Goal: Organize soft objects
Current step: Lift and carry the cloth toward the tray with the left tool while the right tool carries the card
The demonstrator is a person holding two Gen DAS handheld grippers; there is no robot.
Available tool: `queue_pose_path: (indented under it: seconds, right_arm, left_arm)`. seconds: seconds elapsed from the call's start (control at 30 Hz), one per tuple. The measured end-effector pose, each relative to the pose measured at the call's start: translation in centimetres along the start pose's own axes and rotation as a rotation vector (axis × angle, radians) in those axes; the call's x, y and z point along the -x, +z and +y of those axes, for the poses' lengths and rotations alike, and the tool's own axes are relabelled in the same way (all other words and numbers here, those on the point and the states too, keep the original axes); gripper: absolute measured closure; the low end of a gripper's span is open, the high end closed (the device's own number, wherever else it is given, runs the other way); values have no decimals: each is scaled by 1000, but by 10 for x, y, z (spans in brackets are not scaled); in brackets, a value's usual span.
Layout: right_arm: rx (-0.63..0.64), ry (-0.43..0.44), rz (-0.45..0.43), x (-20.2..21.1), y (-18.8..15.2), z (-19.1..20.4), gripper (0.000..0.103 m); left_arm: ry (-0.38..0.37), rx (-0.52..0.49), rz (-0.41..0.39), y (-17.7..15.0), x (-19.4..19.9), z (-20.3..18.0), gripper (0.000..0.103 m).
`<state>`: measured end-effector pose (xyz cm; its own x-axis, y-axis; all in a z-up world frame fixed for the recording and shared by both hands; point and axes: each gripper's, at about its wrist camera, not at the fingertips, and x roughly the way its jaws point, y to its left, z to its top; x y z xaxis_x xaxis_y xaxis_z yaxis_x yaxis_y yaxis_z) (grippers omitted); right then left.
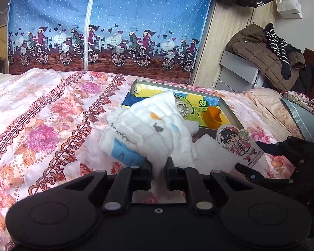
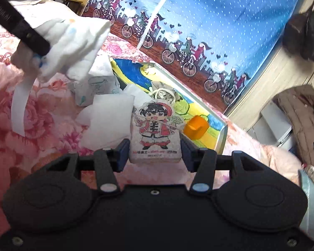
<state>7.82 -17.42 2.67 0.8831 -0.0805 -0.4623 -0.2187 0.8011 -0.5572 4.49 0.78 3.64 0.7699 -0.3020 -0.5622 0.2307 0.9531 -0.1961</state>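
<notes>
White quilted cloth (image 1: 150,129), printed with a small fish and coloured drops, is hanging bunched above the floral bedspread (image 1: 41,113), pinched between the closed fingers of the left gripper (image 1: 159,167). The right gripper (image 2: 155,150) is standing open, its jaws flanking but not visibly clamping a flat cartoon-boy cushion (image 2: 155,133) whose red and grey lettering along the bottom is too blurred to read. Loose white cloths (image 2: 106,117) are lying just beside it. Behind, a shallow painted tray (image 1: 228,106) is holding an orange cup (image 1: 212,117).
</notes>
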Motion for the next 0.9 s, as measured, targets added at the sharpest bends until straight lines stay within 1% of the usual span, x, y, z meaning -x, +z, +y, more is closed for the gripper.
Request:
queue_pose_path:
  seconds: [0.07, 0.1, 0.2, 0.27, 0.33, 0.43, 0.5, 0.53, 0.6, 0.73, 0.8, 0.83, 0.9]
  right_arm:
    - [107, -72, -29, 4, -2, 8, 60]
    - [135, -96, -40, 4, -1, 9, 59]
    - [164, -150, -57, 4, -2, 6, 59]
    - [136, -161, -71, 7, -2, 2, 59]
    - [73, -164, -98, 12, 1, -6, 59]
    - [-9, -159, -157, 18, 4, -16, 59]
    - [-64, -130, -190, 22, 4, -24, 59]
    - [-101, -99, -200, 22, 3, -28, 60]
    - [-133, -67, -197, 20, 2, -33, 60]
    - [-177, 20, -140, 5, -5, -37, 61]
    - [-198, 62, -105, -2, -9, -39, 66]
    - [-209, 81, -83, -5, -7, -41, 74]
    - [-227, 111, -28, -13, -12, -47, 76]
  left_arm:
    - [-4, 0, -3, 2, 1, -3, 90]
    - [-5, -4, -6, 2, 1, -5, 90]
    - [-12, -7, -10, 3, 0, -9, 90]
    - [-18, -4, -14, 4, -1, -12, 90]
    - [-24, 0, -18, 4, -3, -13, 90]
    - [-26, 4, -26, 6, -6, -15, 90]
    - [-28, 11, -35, 8, -6, -16, 90]
    - [-28, 15, -40, 9, -6, -16, 90]
    - [-31, 22, -48, 11, -6, -15, 90]
    - [-27, 24, -50, 14, -7, -15, 90]
    - [-26, 30, -43, 13, -8, -13, 90]
    - [-25, 32, -41, 13, -9, -12, 90]
    - [-24, 34, -36, 12, -9, -12, 90]
